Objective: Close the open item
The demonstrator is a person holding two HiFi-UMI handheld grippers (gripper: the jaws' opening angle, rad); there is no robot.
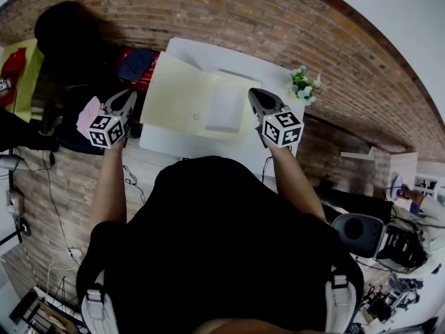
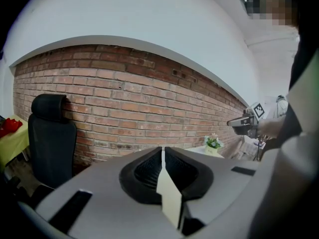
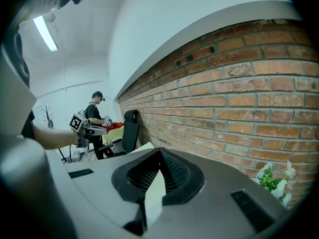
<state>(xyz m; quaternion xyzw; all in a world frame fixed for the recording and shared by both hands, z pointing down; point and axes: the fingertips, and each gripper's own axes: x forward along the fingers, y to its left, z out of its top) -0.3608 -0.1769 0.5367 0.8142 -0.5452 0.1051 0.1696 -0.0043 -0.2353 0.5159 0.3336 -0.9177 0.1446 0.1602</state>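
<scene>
- The folder (image 1: 182,96) lies open and flat on the white table (image 1: 198,53), spread longways left to right, with a white sheet (image 1: 226,107) on its right half.
- Both forearms reach straight ahead, claws tilted a bit down.
- The left gripper (image 1: 127,94) sits just off the table's left edge, basically closed with only a hairline slit, and empty.
- The right gripper (image 1: 256,93) is over the folder's right edge, closed and empty.

Pale yellow folder (image 1: 177,96) is open, both leaves spread flat. It lies on the white table (image 1: 201,53), covering most of the top. A white sheet (image 1: 226,108) rests on its right leaf. The left leaf is bare.
</scene>
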